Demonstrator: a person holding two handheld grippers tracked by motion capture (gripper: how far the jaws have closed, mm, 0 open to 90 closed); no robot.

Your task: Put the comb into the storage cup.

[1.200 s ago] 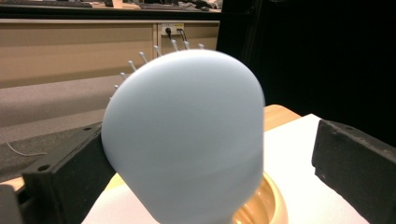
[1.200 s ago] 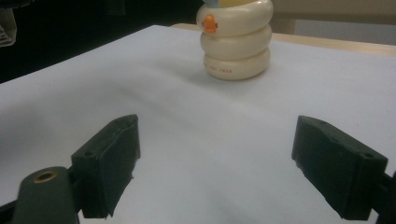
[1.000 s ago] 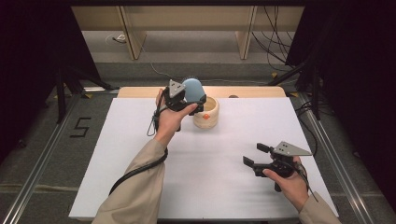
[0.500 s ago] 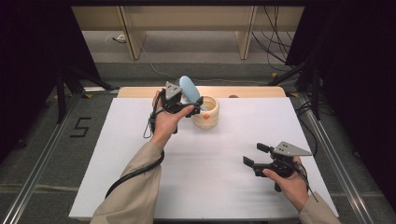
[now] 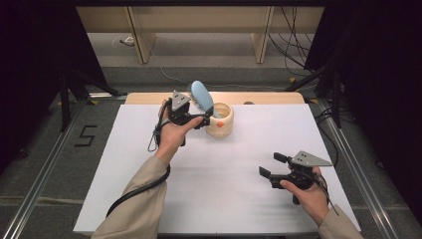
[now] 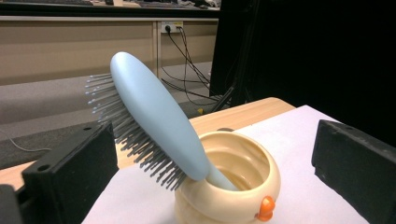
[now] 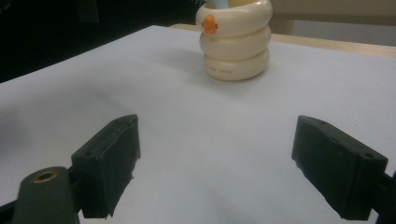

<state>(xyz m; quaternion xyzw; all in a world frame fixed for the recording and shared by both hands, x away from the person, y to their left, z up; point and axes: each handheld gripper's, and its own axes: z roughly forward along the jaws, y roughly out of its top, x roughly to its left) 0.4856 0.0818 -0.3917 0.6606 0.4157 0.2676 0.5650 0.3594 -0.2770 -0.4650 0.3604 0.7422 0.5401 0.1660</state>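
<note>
Brush [image 6: 154, 126] stands handle-down in cup [image 6: 233, 186], head leaning over the rim, bristles facing left jaw of left claw [image 5: 205, 118]. Left claw: jaws apart, flanking brush and cup, touching neither. Right claw [image 5: 268, 165]: jaws apart, nothing between, low over white tabletop [image 5: 239, 199], cup well ahead of it.

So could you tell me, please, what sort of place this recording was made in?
Probably a lab or recording bay: a white-covered table ringed by black curtains, loose cables on the floor, and a taped number five.
</note>
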